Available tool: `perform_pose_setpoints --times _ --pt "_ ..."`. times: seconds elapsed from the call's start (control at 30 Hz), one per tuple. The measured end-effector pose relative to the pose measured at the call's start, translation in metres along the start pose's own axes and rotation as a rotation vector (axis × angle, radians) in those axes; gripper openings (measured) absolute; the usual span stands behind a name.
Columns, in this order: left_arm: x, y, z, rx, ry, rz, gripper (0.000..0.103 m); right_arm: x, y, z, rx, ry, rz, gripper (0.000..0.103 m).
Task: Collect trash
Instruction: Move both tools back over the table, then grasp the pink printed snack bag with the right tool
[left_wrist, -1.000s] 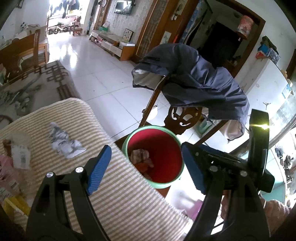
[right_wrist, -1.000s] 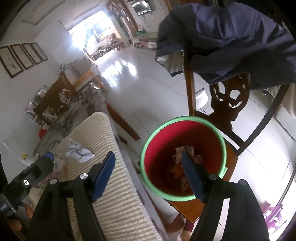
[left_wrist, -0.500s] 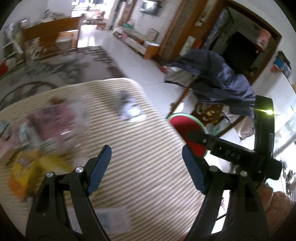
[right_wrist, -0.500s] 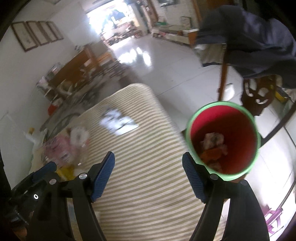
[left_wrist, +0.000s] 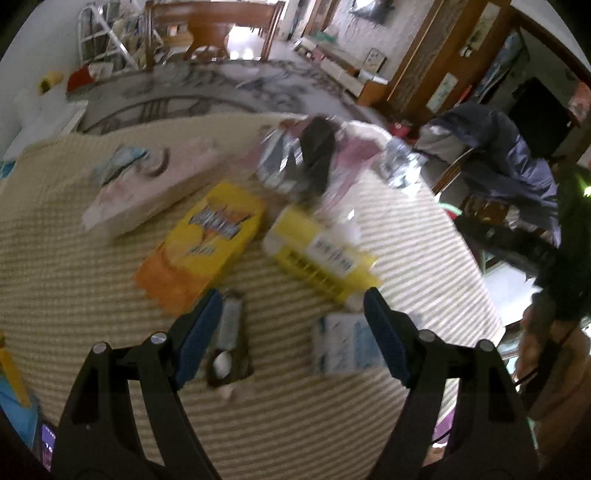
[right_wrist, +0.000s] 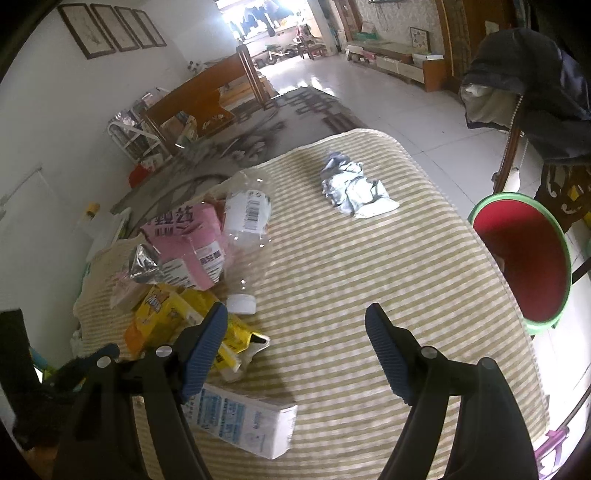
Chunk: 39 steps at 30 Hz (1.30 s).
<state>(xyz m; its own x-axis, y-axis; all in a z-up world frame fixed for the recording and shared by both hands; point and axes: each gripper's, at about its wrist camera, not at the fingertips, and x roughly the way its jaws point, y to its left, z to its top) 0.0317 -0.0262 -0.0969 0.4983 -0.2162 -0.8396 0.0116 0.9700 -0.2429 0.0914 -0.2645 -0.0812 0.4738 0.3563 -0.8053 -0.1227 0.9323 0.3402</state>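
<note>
Both grippers hang over the striped bench with nothing between their blue pads. My left gripper (left_wrist: 291, 317) is spread wide above the cloth, a small dark wrapper (left_wrist: 229, 345) just beside its left finger and a pale blue-printed packet (left_wrist: 343, 347) just beside its right one. Past the fingertips lie a yellow-orange snack bag (left_wrist: 203, 245) and a yellow box with a white label (left_wrist: 321, 254), touching or nearly so — this view is blurred, so finer detail escapes me. Behind them sit a long pink carton (left_wrist: 155, 184) and a heap of crumpled wrappers.

My right gripper (right_wrist: 295, 321) is also spread, with bare striped cloth in the gap. Near its left finger are a white bottle cap (right_wrist: 242, 304) and a torn yellow packet (right_wrist: 236, 343); a white-and-blue carton (right_wrist: 243, 421) lies flat below that finger. Further off, a clear plastic bottle (right_wrist: 247, 229) lies on its side against a pink bag (right_wrist: 188, 243), and a crumpled silver wrapper (right_wrist: 354, 188) sits alone, well apart from the rest. Beyond the bench's right edge stands the red bucket with a green rim (right_wrist: 524, 258) — the bench (right_wrist: 424, 295) hides its lower part.
</note>
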Motion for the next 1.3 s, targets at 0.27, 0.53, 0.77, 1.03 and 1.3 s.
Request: perform_pose_setpoints --times 0.27,0.53,0.77,1.03,1.3 --pt "0.018 0.017 -0.018 -0.002 0.092 0.007 0.076 0.015 0.039 0.019 -0.118 0.017 0.047 0.087" --pt "0.011 0.024 -0.024 -0.015 0.083 0.000 0.076 0.066 0.086 0.051 -0.249 0.068 0.063 0.093" --pt "0.001 0.035 -0.030 -0.059 0.061 -0.004 0.076 0.092 0.097 0.059 -0.274 0.091 0.062 0.086" --pt "0.003 0.038 -0.031 -0.063 0.059 -0.012 0.076 0.075 0.096 0.056 -0.256 0.066 0.119 0.057" --pt "0.010 0.031 -0.027 -0.019 0.046 0.024 0.076 0.027 0.084 0.045 -0.226 -0.015 0.138 0.058"
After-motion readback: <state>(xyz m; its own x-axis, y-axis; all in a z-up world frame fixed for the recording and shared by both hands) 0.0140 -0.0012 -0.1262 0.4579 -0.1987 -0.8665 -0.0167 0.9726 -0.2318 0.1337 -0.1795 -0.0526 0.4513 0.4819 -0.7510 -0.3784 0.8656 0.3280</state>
